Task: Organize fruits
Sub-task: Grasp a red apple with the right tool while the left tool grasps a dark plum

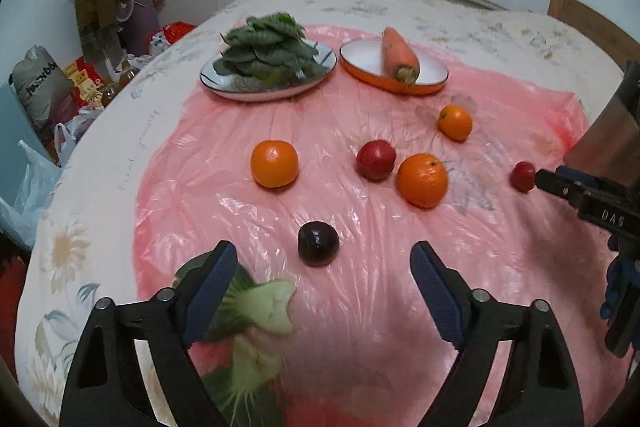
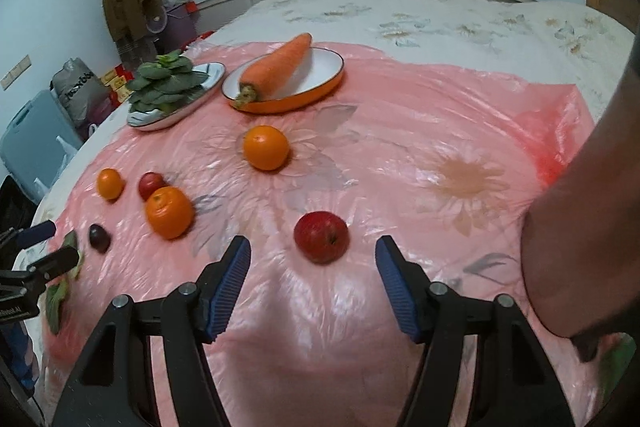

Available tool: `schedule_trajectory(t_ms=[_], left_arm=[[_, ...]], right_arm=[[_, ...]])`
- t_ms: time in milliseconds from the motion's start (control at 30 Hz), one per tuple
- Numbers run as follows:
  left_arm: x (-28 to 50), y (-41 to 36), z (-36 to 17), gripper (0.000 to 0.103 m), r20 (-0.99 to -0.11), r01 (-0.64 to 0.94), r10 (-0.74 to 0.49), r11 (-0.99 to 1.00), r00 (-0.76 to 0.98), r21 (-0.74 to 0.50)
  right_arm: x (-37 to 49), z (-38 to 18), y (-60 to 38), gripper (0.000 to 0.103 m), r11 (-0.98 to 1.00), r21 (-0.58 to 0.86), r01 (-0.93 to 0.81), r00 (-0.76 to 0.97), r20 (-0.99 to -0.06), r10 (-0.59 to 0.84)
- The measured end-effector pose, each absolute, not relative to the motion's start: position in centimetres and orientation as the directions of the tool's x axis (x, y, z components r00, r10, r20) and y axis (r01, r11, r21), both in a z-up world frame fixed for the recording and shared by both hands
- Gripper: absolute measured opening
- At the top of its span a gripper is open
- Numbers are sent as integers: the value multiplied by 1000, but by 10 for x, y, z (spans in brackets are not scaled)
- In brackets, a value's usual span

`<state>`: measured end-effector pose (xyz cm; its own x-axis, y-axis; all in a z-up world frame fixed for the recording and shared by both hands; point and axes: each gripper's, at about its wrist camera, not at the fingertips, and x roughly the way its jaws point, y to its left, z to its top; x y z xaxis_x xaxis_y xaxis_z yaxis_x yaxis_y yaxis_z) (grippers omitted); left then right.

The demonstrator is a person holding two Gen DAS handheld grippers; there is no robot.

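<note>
On a pink plastic sheet [image 1: 360, 307] lie three oranges [image 1: 274, 163] [image 1: 421, 179] [image 1: 455, 122], a red fruit [image 1: 375, 159] and a dark plum [image 1: 319, 243]. My left gripper [image 1: 323, 250] is open, its tips on either side of the plum and a little short of it, not touching. A bok choy [image 1: 260, 307] lies under its left finger. In the right wrist view a red apple [image 2: 321, 237] sits just ahead of the right gripper [image 2: 313, 243], which is open and holds nothing. The same apple [image 1: 522, 175] shows beside that gripper's fingertip [image 1: 548, 181] in the left wrist view.
At the back stand a plate [image 1: 216, 83] piled with green leaves [image 1: 268, 51] and an orange dish [image 1: 360, 67] holding a carrot [image 1: 398, 55]. A person's forearm [image 2: 580, 227] fills the right side. The sheet covers a flowered bedspread [image 1: 72, 247]; bags and boxes [image 1: 44, 87] crowd the floor at left.
</note>
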<state>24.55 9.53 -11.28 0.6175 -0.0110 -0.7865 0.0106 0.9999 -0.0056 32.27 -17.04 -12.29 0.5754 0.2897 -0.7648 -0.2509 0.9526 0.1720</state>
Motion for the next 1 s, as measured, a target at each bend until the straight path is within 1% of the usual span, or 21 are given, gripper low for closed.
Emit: schedule_trajectory(t_ms=[100, 167, 233, 267, 300, 333, 367, 400, 433, 467, 500, 533, 567, 600, 833, 1000], left_arm=[[255, 98, -122, 78, -798, 7, -10, 1000, 603, -7], [259, 99, -126, 77, -802, 4, -7, 1000, 597, -5], [264, 101, -129, 73, -807, 5, -14, 1000, 591, -14], [266, 101, -130, 69, -809, 6, -16, 1000, 587, -15], [269, 101, -132, 63, -811, 8, -18, 1000, 585, -16], [271, 101, -133, 60, -814, 10, -20, 1000, 581, -18], [273, 101, -134, 54, -815, 10, -19, 1000, 579, -16], [274, 101, -135, 47, -819, 11, -21, 1000, 574, -18], [275, 102, -137, 44, -822, 13, -26, 1000, 569, -23], [275, 102, -139, 38, -826, 17, -31, 1000, 562, -26], [276, 102, -141, 32, -830, 19, -34, 999, 557, -28], [276, 103, -142, 29, -831, 22, -40, 999, 555, -34], [275, 103, -141, 24, -830, 26, -51, 999, 555, -44], [275, 104, -141, 23, -829, 29, -58, 998, 556, -51], [272, 110, -137, 22, -816, 30, -92, 995, 571, -92], [266, 114, -127, 22, -801, 30, -115, 992, 587, -120]], right_arm=[[332, -130, -169, 92, 953, 175, -247, 569, -770, 289], [337, -134, -167, 90, 953, 173, -249, 564, -774, 288], [341, -138, -165, 83, 952, 171, -253, 558, -778, 288], [342, -139, -164, 81, 952, 171, -254, 555, -781, 288], [342, -141, -164, 75, 951, 173, -255, 551, -783, 290], [343, -143, -163, 68, 950, 177, -256, 547, -784, 293], [343, -145, -163, 65, 949, 180, -259, 542, -786, 297], [343, -146, -163, 58, 948, 181, -261, 540, -787, 299], [343, -147, -162, 53, 948, 180, -262, 539, -787, 299], [343, -147, -162, 49, 948, 179, -262, 541, -787, 298], [343, -148, -163, 41, 948, 180, -262, 543, -785, 299], [344, -148, -164, 36, 948, 182, -262, 543, -784, 301], [343, -148, -165, 36, 947, 185, -263, 543, -783, 304], [343, -149, -166, 36, 945, 190, -266, 542, -782, 309], [342, -145, -171, 36, 940, 210, -269, 543, -773, 328], [332, -132, -171, 36, 937, 212, -276, 564, -754, 337]])
